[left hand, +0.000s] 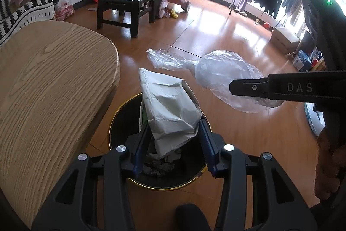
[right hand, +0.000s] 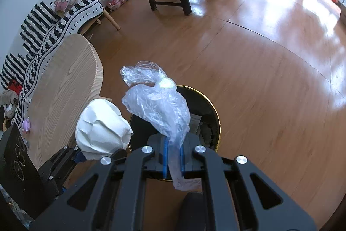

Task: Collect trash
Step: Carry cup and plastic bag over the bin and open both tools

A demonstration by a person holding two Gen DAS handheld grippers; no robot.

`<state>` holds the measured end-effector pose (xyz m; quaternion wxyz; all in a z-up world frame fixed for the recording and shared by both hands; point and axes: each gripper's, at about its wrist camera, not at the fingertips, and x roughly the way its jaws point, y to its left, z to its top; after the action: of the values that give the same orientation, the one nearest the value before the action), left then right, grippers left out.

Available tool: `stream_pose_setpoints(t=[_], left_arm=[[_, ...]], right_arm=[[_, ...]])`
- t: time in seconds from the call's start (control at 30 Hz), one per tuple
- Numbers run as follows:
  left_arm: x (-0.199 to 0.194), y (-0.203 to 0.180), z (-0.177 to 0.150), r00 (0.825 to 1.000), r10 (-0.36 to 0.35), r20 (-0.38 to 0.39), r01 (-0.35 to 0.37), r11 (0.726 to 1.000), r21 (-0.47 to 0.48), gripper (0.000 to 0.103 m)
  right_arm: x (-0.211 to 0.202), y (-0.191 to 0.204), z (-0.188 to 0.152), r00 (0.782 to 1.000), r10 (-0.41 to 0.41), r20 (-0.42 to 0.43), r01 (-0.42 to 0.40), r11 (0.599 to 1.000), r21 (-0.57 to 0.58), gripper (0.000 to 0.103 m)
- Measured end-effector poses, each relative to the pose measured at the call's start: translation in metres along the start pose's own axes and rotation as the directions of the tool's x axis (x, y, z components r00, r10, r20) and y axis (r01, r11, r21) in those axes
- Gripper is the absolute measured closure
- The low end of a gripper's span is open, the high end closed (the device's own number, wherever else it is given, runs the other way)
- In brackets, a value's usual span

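Left wrist view: your left gripper [left hand: 173, 127] clamps the crumpled white paper bag [left hand: 170, 109] above the black bin [left hand: 121, 122] | your right gripper [right hand: 173, 155] pinches the clear plastic bag [right hand: 160, 105] over that bin's rim | bin contents too dark to identify.

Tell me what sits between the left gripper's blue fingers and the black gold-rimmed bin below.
Only the crumpled white paper bag, clamped by the left gripper directly over the bin; the left wrist view shows it.
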<state>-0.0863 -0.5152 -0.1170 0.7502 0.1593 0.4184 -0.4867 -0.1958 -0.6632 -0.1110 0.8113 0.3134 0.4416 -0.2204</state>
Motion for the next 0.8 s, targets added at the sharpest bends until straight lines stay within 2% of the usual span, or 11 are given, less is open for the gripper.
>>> stream_pose_setpoints(t=[0.23, 0.27, 0.3, 0.33, 0.37, 0.47, 0.73, 0.8], left_arm=[[0.005, -0.001, 0.003, 1.0, 0.008, -0.013, -0.008, 1.0, -0.004, 0.055], [0.005, -0.002, 0.003, 1.0, 0.008, -0.011, -0.008, 1.0, -0.003, 0.049], [0.004, -0.001, 0.004, 1.0, 0.011, -0.006, -0.011, 1.0, -0.002, 0.042], [0.003, -0.001, 0.004, 1.0, 0.012, 0.0, -0.012, 1.0, -0.002, 0.038], [0.003, -0.001, 0.004, 1.0, 0.012, 0.003, -0.012, 1.0, -0.002, 0.034], [0.001, 0.0, 0.004, 1.0, 0.009, 0.006, -0.009, 1.0, -0.002, 0.032], [-0.009, 0.003, 0.003, 1.0, 0.017, 0.024, -0.017, 1.0, -0.016, 0.027], [-0.018, 0.004, 0.003, 0.999, 0.025, 0.03, -0.025, 1.0, -0.016, 0.022]], right_arm=[[0.003, -0.005, 0.007, 1.0, 0.012, -0.004, -0.012, 1.0, -0.001, 0.092], [0.003, -0.006, 0.008, 1.0, 0.016, -0.005, -0.016, 1.0, -0.001, 0.081], [0.003, -0.008, 0.008, 1.0, 0.019, -0.004, -0.019, 1.0, 0.001, 0.055], [0.003, -0.008, 0.009, 1.0, 0.02, 0.0, -0.02, 1.0, 0.004, 0.039], [0.001, -0.008, 0.009, 1.0, 0.018, 0.01, -0.018, 1.0, 0.001, 0.029], [-0.009, -0.006, 0.01, 0.998, 0.011, 0.055, -0.011, 1.0, -0.009, 0.029], [-0.008, 0.002, 0.012, 0.999, 0.022, 0.049, -0.021, 1.0, -0.023, 0.029], [-0.011, 0.005, 0.012, 0.998, 0.021, 0.063, -0.019, 0.999, -0.029, 0.029]])
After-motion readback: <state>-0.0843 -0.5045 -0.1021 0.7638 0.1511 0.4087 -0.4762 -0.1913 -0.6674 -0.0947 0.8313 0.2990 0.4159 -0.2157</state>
